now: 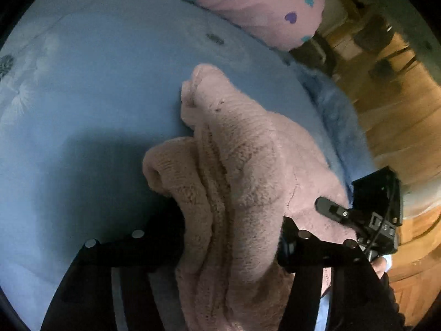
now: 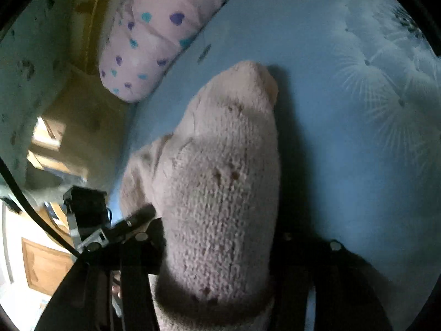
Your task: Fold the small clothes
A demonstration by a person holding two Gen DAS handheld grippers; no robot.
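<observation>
Pinching bunched pink knit sweater [image 1: 237,171] in left gripper [image 1: 231,237]; right gripper [image 2: 217,248] clamped on same knit. Draped forward over blue bed [image 1: 91,88], toward edge near heart-print pillow [image 1: 248,2]. Soft, light, floppy, slightly grippy; best taken at hems or shoulder seams.

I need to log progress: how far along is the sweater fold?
Done: the pink knit sweater is doubled into layers on the blue bedsheet. In hand: its bunched layers fill both the left tongs and the right tongs. Left: flattening it and letting go.
</observation>
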